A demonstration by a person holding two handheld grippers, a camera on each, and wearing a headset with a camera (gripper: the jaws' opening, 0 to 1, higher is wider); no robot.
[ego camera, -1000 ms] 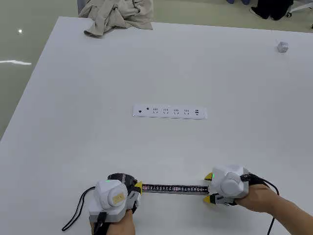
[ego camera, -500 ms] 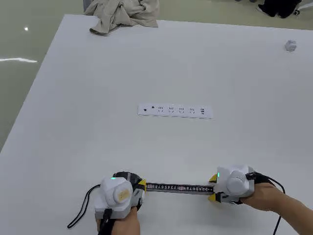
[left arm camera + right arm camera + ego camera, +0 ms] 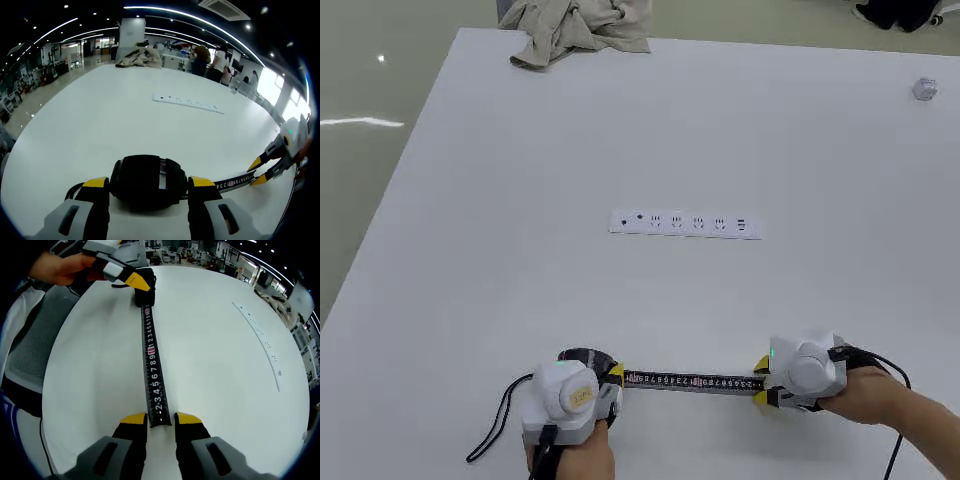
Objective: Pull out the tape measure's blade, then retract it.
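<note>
My left tool (image 3: pixel 608 384) sits low and close to my body, its yellow-tipped jaws clamped on either side of the tape measure case (image 3: pixel 147 180). My left hand (image 3: pixel 570 462) grips it from behind, wrist straight. My right tool (image 3: pixel 761 382) points back toward the left one, jaws pinched on the end of the blade (image 3: pixel 152 365). My right hand (image 3: pixel 860 395) and forearm reach in from the right. The two tools face each other, well apart.

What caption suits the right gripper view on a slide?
Right gripper pinches the tip of the blade, drawn across the white table from the case in the left gripper.
</note>
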